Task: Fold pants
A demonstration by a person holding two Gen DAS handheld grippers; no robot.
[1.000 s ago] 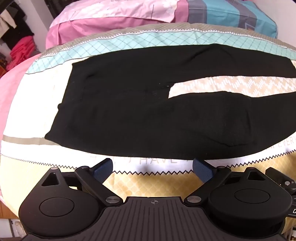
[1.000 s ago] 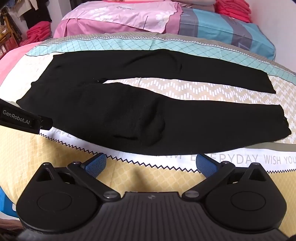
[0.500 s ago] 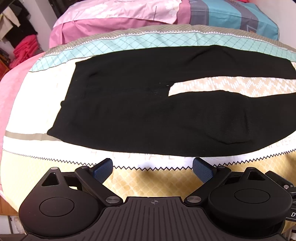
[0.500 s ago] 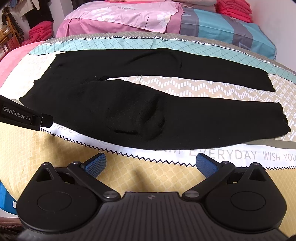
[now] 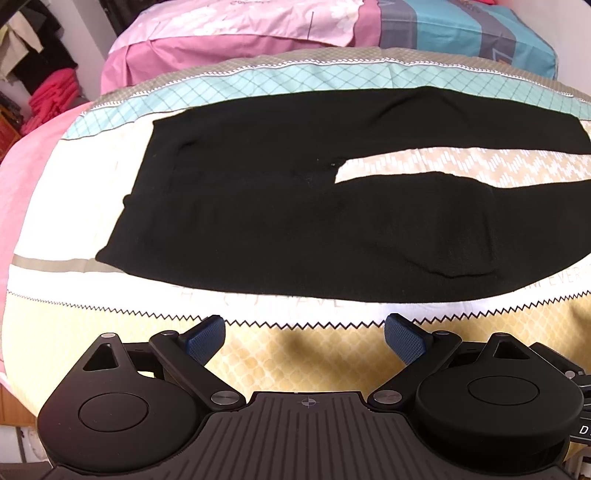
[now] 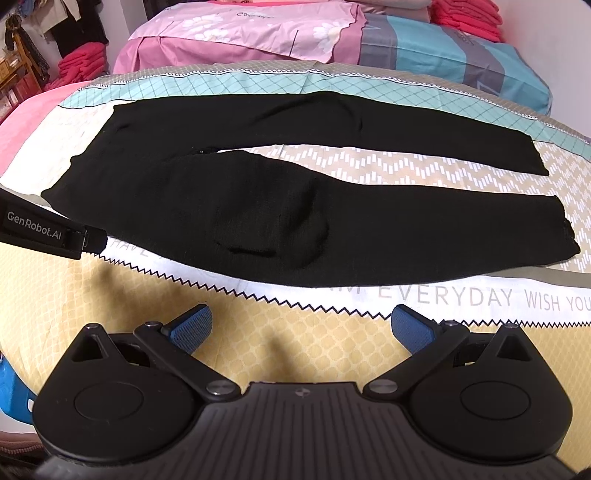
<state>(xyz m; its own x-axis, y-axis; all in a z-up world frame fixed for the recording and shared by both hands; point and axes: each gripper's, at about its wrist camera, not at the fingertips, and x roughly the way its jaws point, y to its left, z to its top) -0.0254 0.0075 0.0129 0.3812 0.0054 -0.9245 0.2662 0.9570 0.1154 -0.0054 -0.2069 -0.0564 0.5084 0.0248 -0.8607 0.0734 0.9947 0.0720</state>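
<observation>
Because the black pants (image 5: 280, 206) lay flat and unfolded across the bed's quilt (image 5: 92, 332), waistband toward its left edge, both near-edge pinches should catch full fabric thickness. The left gripper (image 5: 304, 334) hovered short of the waist, jaws spread and empty. The right gripper (image 6: 301, 326) hovered before the near leg, jaws likewise spread and empty.

I am counting one pair of black pants (image 6: 280, 192), lying flat with two legs spread toward the right edge of the bed (image 6: 332, 332). I am holding two grippers: the left gripper (image 5: 304, 338) and the right gripper (image 6: 301, 326), each showing two blue pads set wide apart with nothing between them. Beyond the far edge I am seeing one pink quilt (image 6: 236, 33) and two stacks of red clothes, one at the far left corner (image 6: 79, 61) and one at the far right corner (image 6: 467, 14).
</observation>
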